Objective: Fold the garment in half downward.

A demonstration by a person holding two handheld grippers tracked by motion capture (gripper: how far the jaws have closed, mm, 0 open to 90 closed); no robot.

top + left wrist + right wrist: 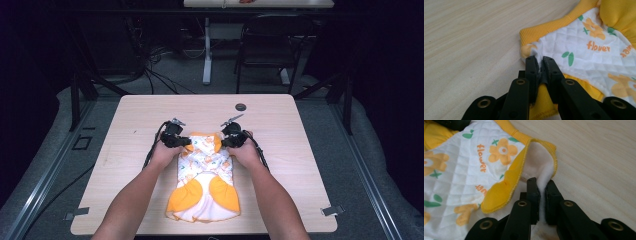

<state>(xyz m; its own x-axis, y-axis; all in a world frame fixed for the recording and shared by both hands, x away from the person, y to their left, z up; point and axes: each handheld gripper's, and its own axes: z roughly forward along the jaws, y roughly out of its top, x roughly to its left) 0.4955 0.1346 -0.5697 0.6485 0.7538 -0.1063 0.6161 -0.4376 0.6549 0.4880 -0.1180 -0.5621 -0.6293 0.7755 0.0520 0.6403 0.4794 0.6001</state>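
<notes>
1. Our left tongs (540, 68) are clenched on the left far corner of the small quilted garment, white with orange flowers and yellow ribbed trim (205, 175), biting the white fabric just inside the trim, probably so the corner cannot slip.
2. The garment lies flat near the middle of the pale wood-grain surface (300, 165), its far edge between our two hands and its rounded yellow panels toward us.
3. Our right tongs (540, 188) are clenched on a thin fold of the white fleecy lining at the right far corner. We judge the matched grips are meant to lift or fold that edge evenly.
</notes>
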